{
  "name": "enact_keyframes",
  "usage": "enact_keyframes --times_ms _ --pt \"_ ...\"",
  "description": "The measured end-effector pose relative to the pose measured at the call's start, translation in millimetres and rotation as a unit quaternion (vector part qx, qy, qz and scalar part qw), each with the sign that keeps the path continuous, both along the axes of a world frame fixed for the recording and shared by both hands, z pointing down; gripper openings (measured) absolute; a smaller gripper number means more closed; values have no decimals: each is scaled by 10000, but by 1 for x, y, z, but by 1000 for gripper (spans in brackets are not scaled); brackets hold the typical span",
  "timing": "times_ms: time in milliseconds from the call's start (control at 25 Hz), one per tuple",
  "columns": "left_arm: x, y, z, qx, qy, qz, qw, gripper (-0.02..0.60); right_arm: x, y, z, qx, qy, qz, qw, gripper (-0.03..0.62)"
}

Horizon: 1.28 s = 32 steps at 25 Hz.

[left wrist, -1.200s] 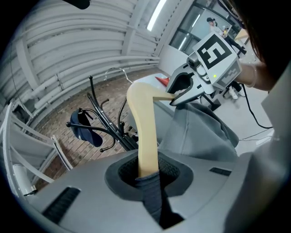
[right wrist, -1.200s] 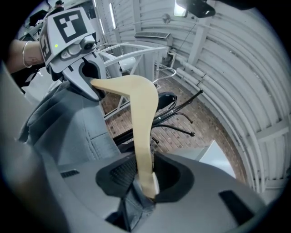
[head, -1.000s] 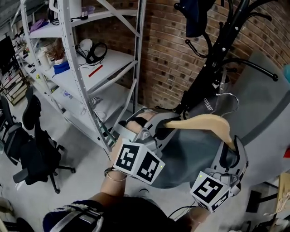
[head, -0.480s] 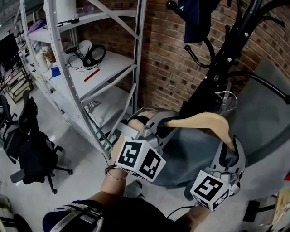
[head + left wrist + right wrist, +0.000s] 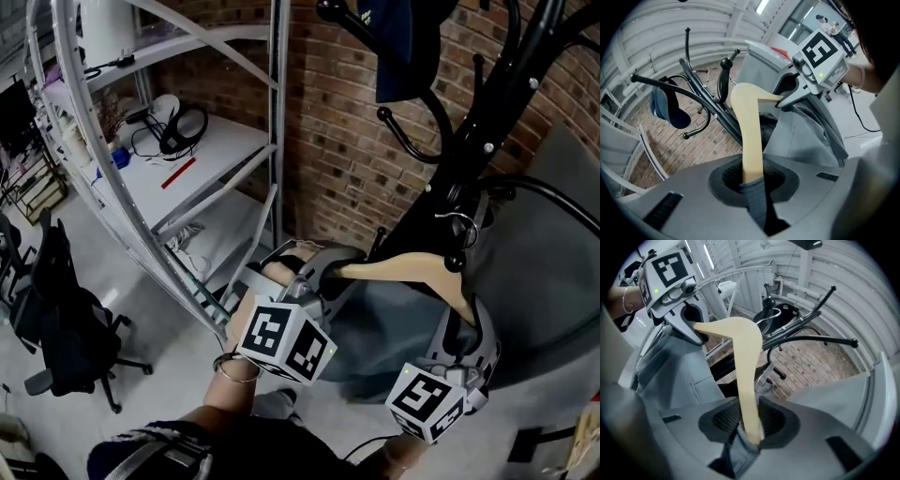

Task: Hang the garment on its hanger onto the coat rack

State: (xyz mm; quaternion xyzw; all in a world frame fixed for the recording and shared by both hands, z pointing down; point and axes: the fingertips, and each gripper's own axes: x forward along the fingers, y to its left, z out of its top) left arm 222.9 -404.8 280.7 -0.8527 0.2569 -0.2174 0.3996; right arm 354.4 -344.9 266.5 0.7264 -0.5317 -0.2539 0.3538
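Observation:
A wooden hanger (image 5: 412,267) carries a grey garment (image 5: 394,328) and is held level in front of the black coat rack (image 5: 487,122). My left gripper (image 5: 323,270) is shut on the hanger's left arm (image 5: 751,140), with grey cloth in the jaws. At the other end my right gripper (image 5: 466,317) is shut on the right arm (image 5: 744,385), also with cloth. The metal hook (image 5: 459,223) sits right by a lower rack arm (image 5: 539,195); I cannot tell whether they touch. The left gripper view shows the right gripper (image 5: 820,56), and the right gripper view the left gripper (image 5: 670,282).
A navy item (image 5: 403,47) hangs from an upper rack hook. A brick wall (image 5: 328,122) stands behind the rack. White metal shelving (image 5: 187,169) with headphones is at the left, and a black office chair (image 5: 66,319) on the floor. A grey panel (image 5: 553,272) is at the right.
Both grippers have carried the hanger and garment toward the rack; the metal hook now sits by the lower rack arm. The grips look the same.

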Motion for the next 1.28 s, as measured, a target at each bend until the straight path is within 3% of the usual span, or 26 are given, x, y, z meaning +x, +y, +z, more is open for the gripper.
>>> enact_keyframes --times_ms 480,800,1040,1280 --pt "12 -30 41 -510 -207 69 9985 40 13 -36 41 -477 -182 22 9987 115" --pt "14 -34 39 -450 161 139 9988 43 16 -42 42 -243 -400 -103 9989 120" --pt "6 -30 29 -275 462 145 9985 111 8 -35 41 -209 -626 -293 9974 126" --pt "-2 -19 24 -337 616 121 9975 141 -1 -22 40 -206 -683 -502 9962 161"
